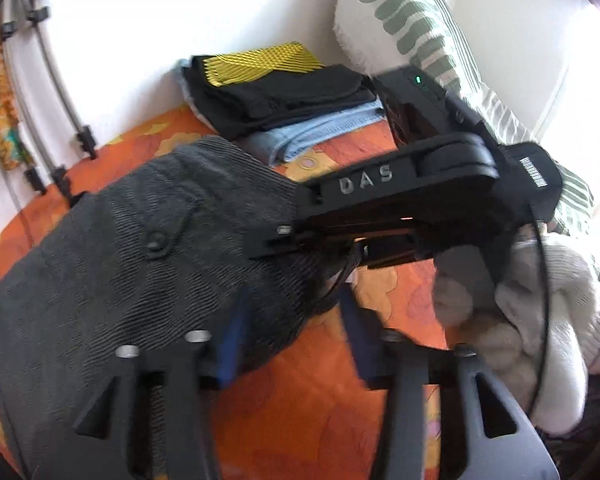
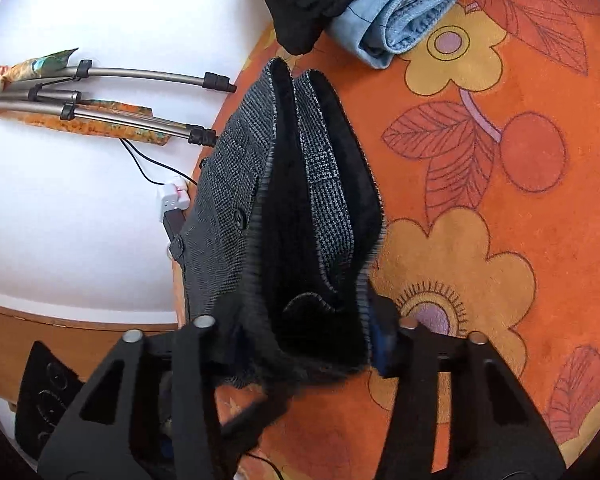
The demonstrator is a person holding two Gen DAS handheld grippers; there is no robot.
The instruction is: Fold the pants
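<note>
The grey checked pants [image 1: 140, 248] lie folded in a thick bundle on the orange flowered bedspread [image 1: 300, 412]. A buttoned pocket faces up. My left gripper [image 1: 288, 344] is open, its blue-padded fingers [image 1: 230, 344] at the pants' near edge, with nothing held. My right gripper [image 1: 284, 236] reaches in from the right onto the bundle's right edge. In the right wrist view the pants [image 2: 300, 220] sit between the right gripper's [image 2: 304, 340] jaws, which stand wide around the folded layers and do not look clamped.
A stack of folded clothes, black on light blue [image 1: 284, 108], lies at the back by the white wall. A green-patterned pillow [image 1: 404, 20] leans at the back right. A white knit garment [image 1: 540, 320] lies at the right. Metal tripod legs [image 2: 132, 80] hang on the wall.
</note>
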